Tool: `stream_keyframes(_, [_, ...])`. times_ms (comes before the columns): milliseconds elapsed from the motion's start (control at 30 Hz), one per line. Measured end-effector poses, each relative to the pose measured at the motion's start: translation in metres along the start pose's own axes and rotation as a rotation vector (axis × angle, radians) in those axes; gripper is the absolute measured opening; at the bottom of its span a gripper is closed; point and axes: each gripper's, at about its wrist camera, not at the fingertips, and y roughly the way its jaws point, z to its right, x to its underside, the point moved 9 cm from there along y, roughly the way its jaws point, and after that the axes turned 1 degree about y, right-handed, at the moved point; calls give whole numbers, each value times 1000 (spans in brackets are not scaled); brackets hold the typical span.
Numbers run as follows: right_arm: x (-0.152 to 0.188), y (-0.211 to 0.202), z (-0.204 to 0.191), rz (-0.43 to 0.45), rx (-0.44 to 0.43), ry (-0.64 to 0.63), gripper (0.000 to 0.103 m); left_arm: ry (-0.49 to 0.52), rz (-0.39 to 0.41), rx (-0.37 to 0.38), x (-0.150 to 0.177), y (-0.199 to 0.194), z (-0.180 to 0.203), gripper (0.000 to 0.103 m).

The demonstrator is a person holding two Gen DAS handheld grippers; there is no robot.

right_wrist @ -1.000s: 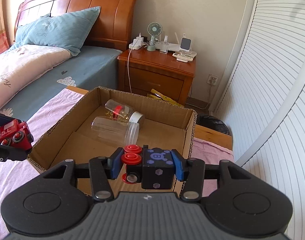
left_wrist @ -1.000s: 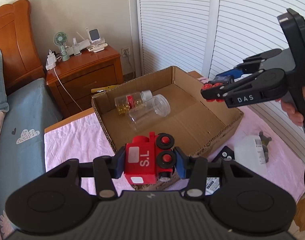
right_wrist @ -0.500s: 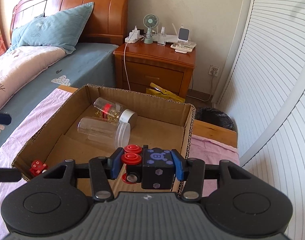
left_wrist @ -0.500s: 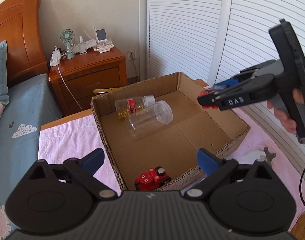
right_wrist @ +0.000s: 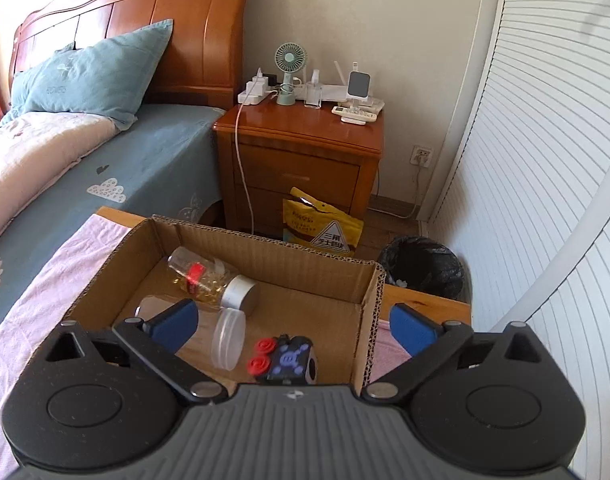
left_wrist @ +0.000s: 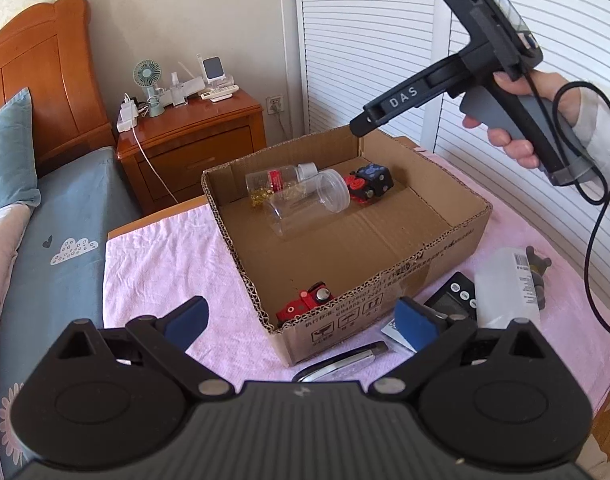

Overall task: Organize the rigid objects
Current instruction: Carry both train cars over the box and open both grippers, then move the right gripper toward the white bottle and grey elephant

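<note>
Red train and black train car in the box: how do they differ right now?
The red train lies in the near corner of the cardboard box; the black train car sits at the far end, against the clear jar. The red train's body is all red; the black train car is dark with blue markings and red wheels. Both lie free, ungripped.

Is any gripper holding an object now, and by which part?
Nothing is held. The left gripper and the right gripper are both open and empty.
</note>
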Motion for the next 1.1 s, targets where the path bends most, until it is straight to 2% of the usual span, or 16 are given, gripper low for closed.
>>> stream_keyframes(233, [29, -36, -15, -35, 24, -32, 103, -29, -1, 1, 10, -8, 2, 101])
stream_keyframes(467, [68, -70, -32, -44, -24, -60, 103, -89, 0, -16, 23, -20, 5, 101])
stream_keyframes(667, [106, -81, -33, -50, -63, -20, 103, -163, 8, -47, 41, -24, 11, 101])
stream_keyframes(733, [118, -84, -31, -45, -61, -15, 103, -198, 3, -53, 46, -22, 12, 101])
stream_keyframes(933, [150, -102, -11, -17, -63, 58, 103, -258, 15, -161, 62, -21, 5, 102])
stream_keyframes(1100, [183, -122, 7, 9, -26, 86, 103, -305, -10, -164, 74, -13, 4, 102])
